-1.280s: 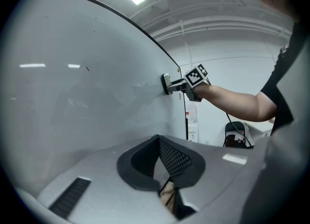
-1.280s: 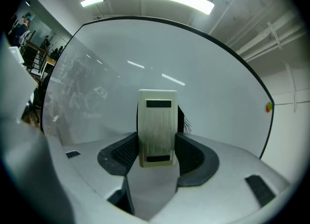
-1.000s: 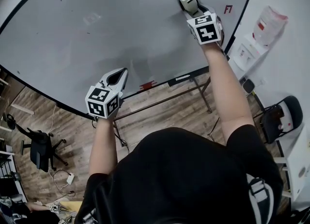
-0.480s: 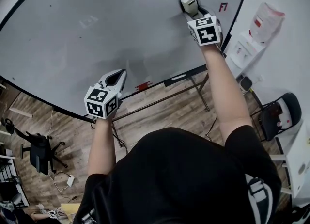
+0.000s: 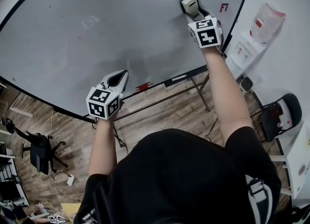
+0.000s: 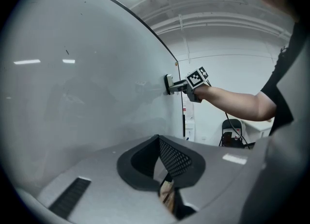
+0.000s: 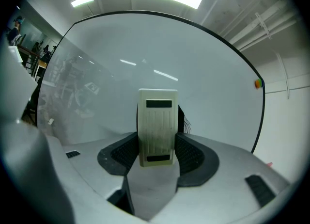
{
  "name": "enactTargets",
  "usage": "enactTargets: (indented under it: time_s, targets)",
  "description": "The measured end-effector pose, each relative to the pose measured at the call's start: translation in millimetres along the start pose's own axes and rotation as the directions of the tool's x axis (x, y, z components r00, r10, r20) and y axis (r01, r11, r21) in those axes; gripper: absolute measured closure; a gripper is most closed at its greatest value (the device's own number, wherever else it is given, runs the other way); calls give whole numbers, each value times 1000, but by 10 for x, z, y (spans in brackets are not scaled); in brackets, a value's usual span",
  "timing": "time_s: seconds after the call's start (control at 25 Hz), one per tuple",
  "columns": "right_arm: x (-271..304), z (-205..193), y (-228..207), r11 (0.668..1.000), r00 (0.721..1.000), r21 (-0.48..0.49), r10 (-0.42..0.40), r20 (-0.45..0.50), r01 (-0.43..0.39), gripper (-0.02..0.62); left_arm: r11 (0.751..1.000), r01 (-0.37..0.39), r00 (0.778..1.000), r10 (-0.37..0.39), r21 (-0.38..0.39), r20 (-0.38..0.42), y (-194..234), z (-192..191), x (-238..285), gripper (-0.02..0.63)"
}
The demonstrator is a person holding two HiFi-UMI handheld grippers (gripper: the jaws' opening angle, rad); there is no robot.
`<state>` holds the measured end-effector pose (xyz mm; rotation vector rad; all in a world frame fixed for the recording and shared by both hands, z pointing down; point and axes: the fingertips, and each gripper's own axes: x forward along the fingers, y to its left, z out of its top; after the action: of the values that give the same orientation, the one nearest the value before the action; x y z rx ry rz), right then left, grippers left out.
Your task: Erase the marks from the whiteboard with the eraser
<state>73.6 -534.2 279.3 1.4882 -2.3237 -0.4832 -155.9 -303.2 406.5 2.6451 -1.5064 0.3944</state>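
Right gripper (image 7: 156,148) clamped on eraser (image 7: 157,121) — pressed flat to whiteboard (image 5: 97,43), near right edge. Left gripper (image 6: 162,162) jaws together, nothing between — low by bottom edge.

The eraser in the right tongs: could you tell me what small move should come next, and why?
Probably slide the eraser leftward, pressed flat: the right tongs hold it against the whiteboard near the right edge, and most of the board lies to its left.
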Motion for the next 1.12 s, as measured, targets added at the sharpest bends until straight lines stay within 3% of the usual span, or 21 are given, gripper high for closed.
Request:
enactTargets:
  time_s: [0.68,1.12]
  targets:
    - [-241,-241,99,1000,1000,11,16,-24,-15,365,1000,14,1000,-14,-19,-9,22,-118,-19,595]
    - [-585,-485,432,999,997,-4,49,-57,-49,365,999,39,999,-39,-29,-19,2,-222,-7,595]
